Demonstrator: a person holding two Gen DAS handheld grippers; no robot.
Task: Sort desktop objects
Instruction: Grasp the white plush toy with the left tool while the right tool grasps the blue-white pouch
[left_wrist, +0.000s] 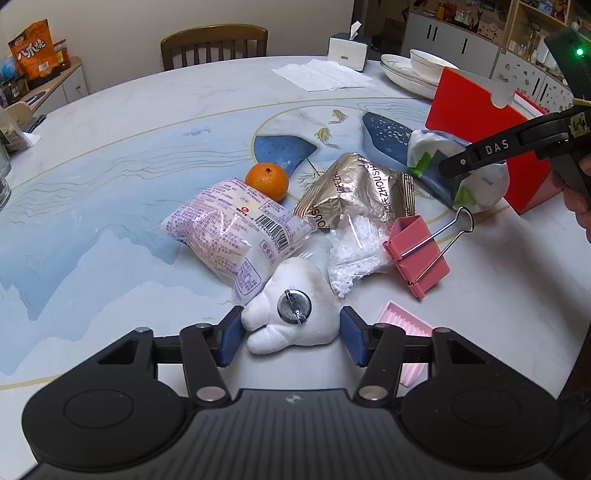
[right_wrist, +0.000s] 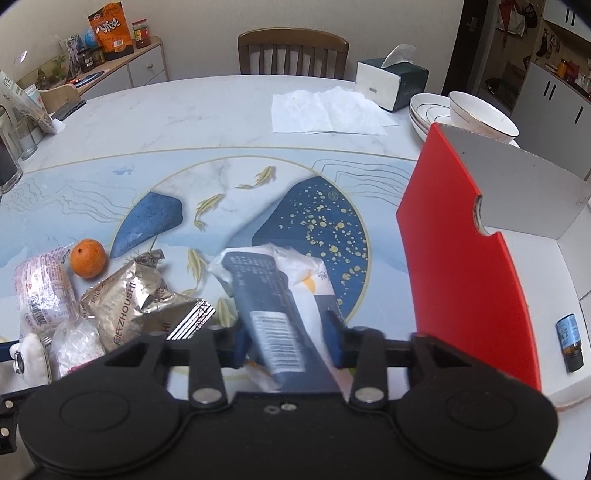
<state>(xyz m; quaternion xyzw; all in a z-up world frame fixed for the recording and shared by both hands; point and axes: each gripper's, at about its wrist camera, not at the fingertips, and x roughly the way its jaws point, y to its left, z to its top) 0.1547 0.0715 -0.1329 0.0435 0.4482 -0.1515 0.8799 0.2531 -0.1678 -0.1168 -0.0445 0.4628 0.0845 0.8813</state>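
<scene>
The left gripper is seen low over the near edge of the table, its blue pads set on either side of a white plush toy; the left pad touches the toy, the right pad stands just beside it, and a firm pinch cannot be confirmed. A round metal pin back is fixed on the toy's upper face. Just beyond the toy lie a clear bag of white bits, a pink-printed snack bag, a gold foil packet and an orange. A pink binder clip rests to the right of the clear bag, and a pink ribbed tray lies partly under the right finger. The right gripper is pressed onto a dark blue and white packet, which is pinched between its pads and lifted clear of the table, near the red box at the right. A small brown bottle lies inside the box on its white floor. At the far side are noted a tissue box, spread tissues, stacked plates with a bowl and a wooden chair.
</scene>
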